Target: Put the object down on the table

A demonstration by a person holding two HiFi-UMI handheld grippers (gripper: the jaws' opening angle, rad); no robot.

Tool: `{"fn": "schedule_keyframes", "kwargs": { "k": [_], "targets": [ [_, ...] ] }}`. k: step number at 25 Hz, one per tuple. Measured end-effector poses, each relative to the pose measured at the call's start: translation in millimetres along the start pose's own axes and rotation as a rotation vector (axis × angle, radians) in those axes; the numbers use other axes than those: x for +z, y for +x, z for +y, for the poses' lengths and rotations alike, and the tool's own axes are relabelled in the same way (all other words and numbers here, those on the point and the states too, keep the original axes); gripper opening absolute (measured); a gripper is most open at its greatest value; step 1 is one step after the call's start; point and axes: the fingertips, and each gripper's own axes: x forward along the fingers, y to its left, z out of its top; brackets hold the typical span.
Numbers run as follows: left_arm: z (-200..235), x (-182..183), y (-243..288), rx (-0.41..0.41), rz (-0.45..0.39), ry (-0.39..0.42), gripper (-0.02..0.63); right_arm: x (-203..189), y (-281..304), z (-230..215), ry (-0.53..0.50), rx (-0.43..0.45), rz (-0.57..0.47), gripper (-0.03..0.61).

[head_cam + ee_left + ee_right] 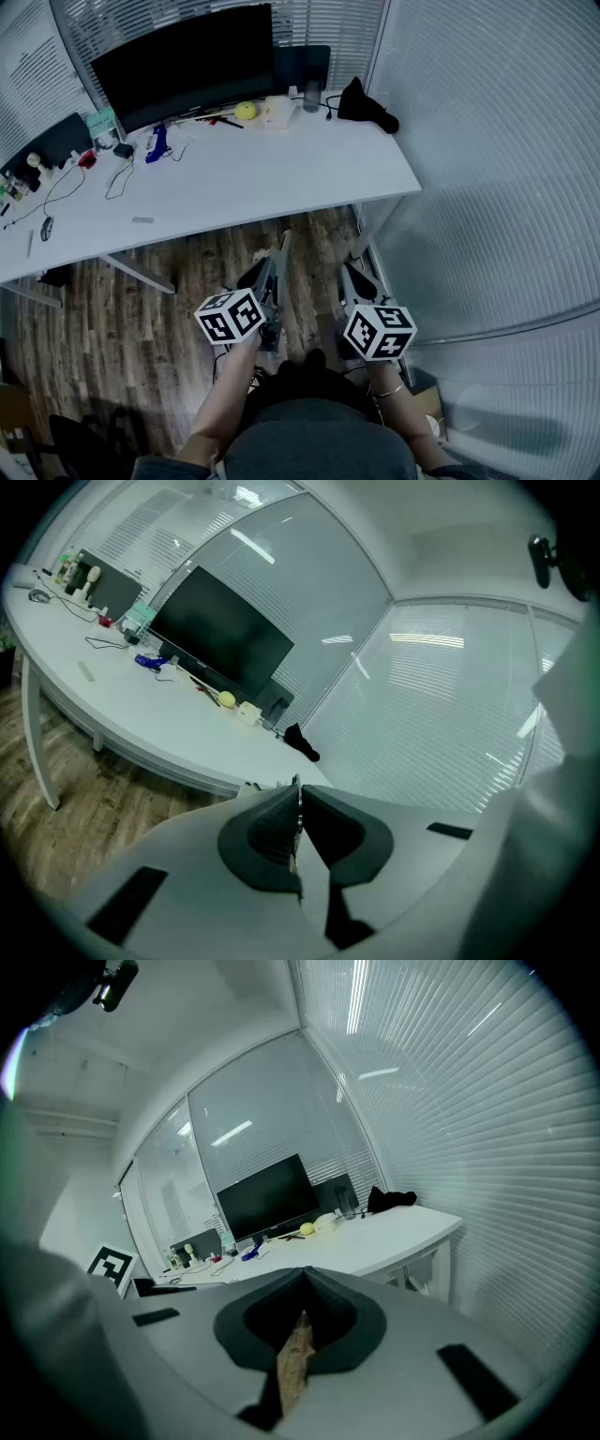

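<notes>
The strip (294, 1356), thin and tan, is sitting edge-on in the right gripper (305, 1283), whose jaws are pinching it along their seam. Its material cannot be determined. It is seated back in the dark pad recess, with its front end stopping short of the jaw tips and its rear end running toward the camera. Its long axis is lying along the jaws, so it is pointing where the gripper is pointing: forward toward the table (394, 1232). Its flat faces are bearing against the pads.

In the head view, the right gripper (349, 274) is hanging low in front of the person, over the wooden floor (187, 262) and well short of the table (281, 169). The strip is not discernible there. The left gripper (279, 246) is hanging just beside it at about the same height. In its own view, the left gripper (298, 794) is showing its jaws pressed together, with nothing identifiable between them.

Step in hand, as judged: the carry phase, with the strip not yet over the table. The next move is calling for these actions:
- Bring the right gripper forward and up over a bare part of the table, clear of the monitor (187, 61), the yellow ball (246, 110) and the black cloth (366, 105).
- Tilt the jaws down until the strip is lying near-flat.
- Spread the jaws.
</notes>
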Motion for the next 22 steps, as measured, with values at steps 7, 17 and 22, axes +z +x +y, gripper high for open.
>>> {"fn": "schedule_keyframes", "kwargs": {
  "k": [7,17,22],
  "targets": [
    [-7,-2,13,0.007,0.008,0.009,0.029,6,3,-14,0.007,0.003,-0.001,0.000],
    [-25,-1,31,0.014,-0.007,0.017,0.029,16,1,-39,0.045,0.030,-0.008,0.003],
    [-35,0,39,0.026,-0.028,0.031,0.029,20,-1,-53,0.051,0.047,-0.009,0.003]
  ]
}}
